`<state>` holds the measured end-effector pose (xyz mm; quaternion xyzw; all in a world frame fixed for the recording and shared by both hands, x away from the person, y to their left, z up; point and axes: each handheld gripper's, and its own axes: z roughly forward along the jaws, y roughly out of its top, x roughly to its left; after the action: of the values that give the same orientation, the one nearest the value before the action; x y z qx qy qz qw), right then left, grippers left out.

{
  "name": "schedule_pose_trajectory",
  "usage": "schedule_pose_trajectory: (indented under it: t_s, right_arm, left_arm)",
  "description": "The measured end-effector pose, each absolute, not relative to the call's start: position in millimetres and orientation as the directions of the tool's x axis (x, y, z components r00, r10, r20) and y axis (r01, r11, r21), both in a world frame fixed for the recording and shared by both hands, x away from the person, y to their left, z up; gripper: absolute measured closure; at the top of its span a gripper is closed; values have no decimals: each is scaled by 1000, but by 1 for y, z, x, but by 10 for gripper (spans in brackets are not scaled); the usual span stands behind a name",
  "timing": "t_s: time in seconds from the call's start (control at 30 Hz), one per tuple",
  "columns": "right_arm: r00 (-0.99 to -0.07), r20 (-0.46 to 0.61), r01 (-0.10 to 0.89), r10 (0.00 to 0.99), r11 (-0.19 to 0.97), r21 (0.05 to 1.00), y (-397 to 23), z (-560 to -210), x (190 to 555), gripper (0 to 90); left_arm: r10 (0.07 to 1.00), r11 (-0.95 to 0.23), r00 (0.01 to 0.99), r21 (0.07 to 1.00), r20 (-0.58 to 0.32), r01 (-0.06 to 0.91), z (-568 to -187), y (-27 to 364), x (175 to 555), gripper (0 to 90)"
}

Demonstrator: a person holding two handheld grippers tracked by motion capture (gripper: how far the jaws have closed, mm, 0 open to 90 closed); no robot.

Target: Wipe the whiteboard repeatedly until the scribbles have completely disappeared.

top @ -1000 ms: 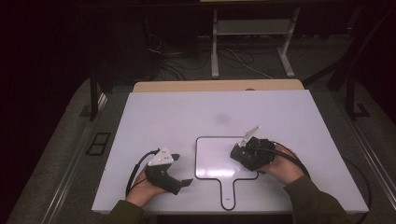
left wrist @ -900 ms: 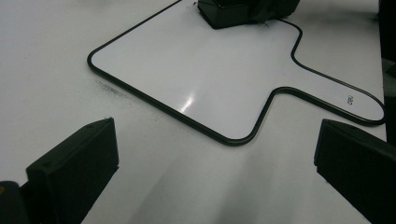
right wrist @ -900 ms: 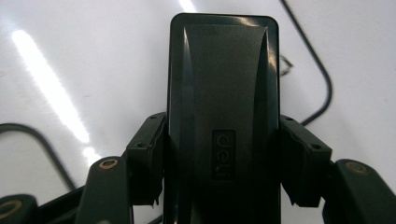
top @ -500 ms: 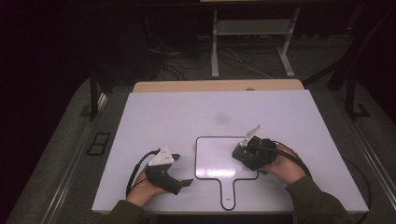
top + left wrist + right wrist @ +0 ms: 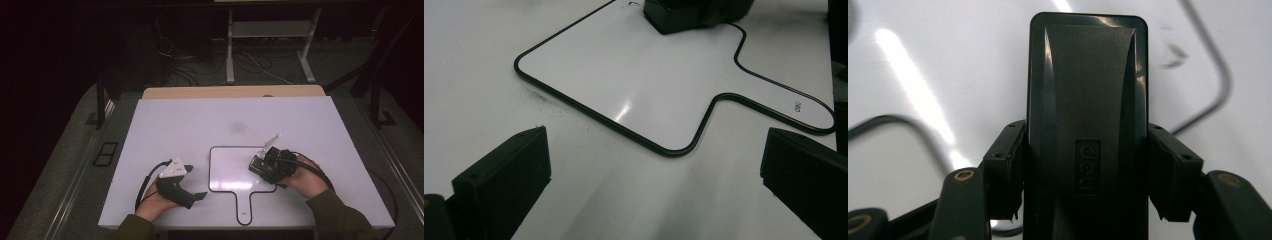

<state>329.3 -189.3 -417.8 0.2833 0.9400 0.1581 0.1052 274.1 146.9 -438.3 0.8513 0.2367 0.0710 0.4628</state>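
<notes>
Eraser (image 5: 1087, 120) clamped in my right fingers (image 5: 1168, 175) over whiteboard (image 5: 634, 75), left fingers (image 5: 499, 175) spread empty; tilted contact risks streaking, board may slide on counter (image 5: 165, 120).

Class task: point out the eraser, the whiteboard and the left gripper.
eraser (image 5: 1087, 130), right gripper view, black back.
whiteboard (image 5: 624, 75), left gripper view, white face.
left gripper (image 5: 196, 182), high view, between fingertips.
</notes>
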Motion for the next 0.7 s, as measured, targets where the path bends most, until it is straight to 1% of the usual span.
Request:
schedule_pose_trajectory:
  t_s: [0.13, 0.33, 0.43, 0.47, 0.53, 0.57, 0.6, 0.7]
  right_arm:
    - [-801, -121, 515, 587, 777, 361, -194, -419, 341, 385]
    - [-794, -128, 521, 595, 773, 361, -194, -419, 349, 385]
    - [-780, -129, 539, 613, 761, 360, -194, -419, 364, 385]
    - [-780, -129, 539, 613, 761, 360, -194, -419, 364, 385]
    - [-769, -127, 553, 627, 752, 359, -192, -419, 378, 385]
    - [-769, -127, 553, 627, 752, 359, -192, -419, 378, 385]
    - [-759, -125, 566, 639, 742, 359, -192, -419, 386, 385]
    - [-748, -133, 577, 651, 735, 356, -190, -419, 393, 385]
  left_arm:
    - [470, -459, 877, 821, -99, 339, -439, 147, 275, 0]
    - [469, -459, 877, 821, -101, 340, -439, 146, 274, 0]
    - [469, -459, 877, 821, -100, 339, -439, 146, 274, 0]
    - [469, -459, 877, 821, -100, 339, -439, 146, 274, 0]
    - [471, -459, 876, 820, -102, 342, -439, 146, 274, 0]
    - [470, -459, 877, 820, -101, 341, -439, 146, 275, 0]
    - [469, -460, 877, 820, -101, 341, -439, 147, 275, 0]
    - [469, -460, 877, 819, -102, 341, -439, 147, 275, 0]
